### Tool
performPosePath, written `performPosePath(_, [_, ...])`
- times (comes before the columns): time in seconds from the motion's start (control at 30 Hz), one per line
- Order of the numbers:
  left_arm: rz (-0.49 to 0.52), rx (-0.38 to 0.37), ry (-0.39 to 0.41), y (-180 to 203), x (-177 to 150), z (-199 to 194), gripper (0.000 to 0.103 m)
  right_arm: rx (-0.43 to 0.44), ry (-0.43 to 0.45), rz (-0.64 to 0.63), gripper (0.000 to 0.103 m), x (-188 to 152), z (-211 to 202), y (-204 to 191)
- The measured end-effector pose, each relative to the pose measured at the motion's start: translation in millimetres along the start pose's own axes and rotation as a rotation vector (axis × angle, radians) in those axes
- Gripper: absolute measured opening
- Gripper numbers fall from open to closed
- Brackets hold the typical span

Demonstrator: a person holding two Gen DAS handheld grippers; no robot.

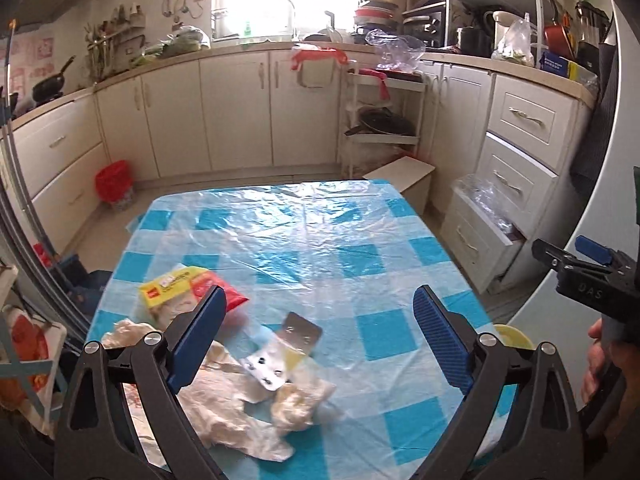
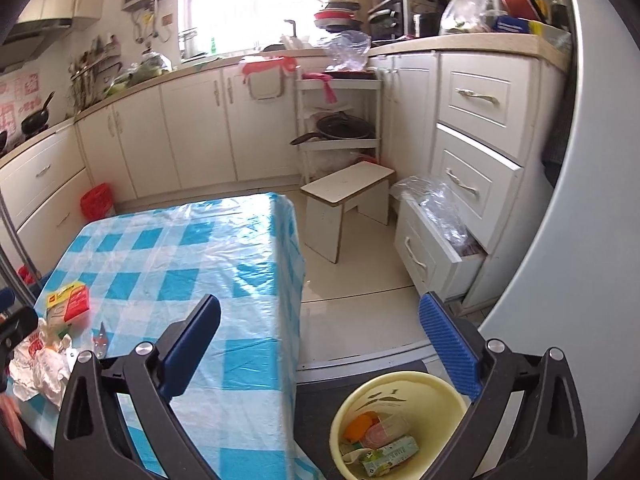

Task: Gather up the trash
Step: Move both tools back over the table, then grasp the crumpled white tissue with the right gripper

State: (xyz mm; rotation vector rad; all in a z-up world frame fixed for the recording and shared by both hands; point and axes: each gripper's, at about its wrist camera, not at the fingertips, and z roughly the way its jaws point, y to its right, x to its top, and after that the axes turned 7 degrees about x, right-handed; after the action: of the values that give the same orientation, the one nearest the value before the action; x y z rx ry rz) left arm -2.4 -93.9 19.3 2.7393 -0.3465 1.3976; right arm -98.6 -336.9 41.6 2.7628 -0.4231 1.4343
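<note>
Your left gripper [image 1: 320, 336]: wide, empty, above bench [image 1: 320, 240] wrappers [image 1: 240, 400] | your right gripper [image 2: 320, 344]: wide, empty, above bin [image 2: 400, 384] beside bench.

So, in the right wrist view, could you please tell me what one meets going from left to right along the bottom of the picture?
Crumpled white paper → yellow and red packet → checked tablecloth → yellow bin.
</note>
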Motion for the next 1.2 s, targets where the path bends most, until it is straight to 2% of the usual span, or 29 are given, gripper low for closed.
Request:
performPosePath(0.1, [-0.039,0.046,0.012,-21.4,-1.6,5.7,0.091,0.022,-0.013,-0.031,0.095,-0.1,5.8,-18.7])
performPosePath(0.23, [-0.113,0.071,0.008,-44.7,-5.9,13.5,0.091,0.043,-0.026,-0.078,0.096,-1.0,11.1,-43.4])
performPosePath(0.47, [-0.143,0.097,-0.008,-60.9,-13.5,20.5,0.093,0.070,-0.044,-0.142,0.096,-2.9,18.4,-73.3])
performPosePath(0.77, [-0.180,0.104,-0.035,-76.6,-19.4,25.4,0.094,0.088,-0.059,-0.170,0.096,-4.6,23.2,-92.7])
performPosePath(1.2, [-0.229,0.150,-0.061,-101.1,-25.2,28.2,0.095,0.110,-0.075,-0.200,0.096,-6.2,26.3,-111.1])
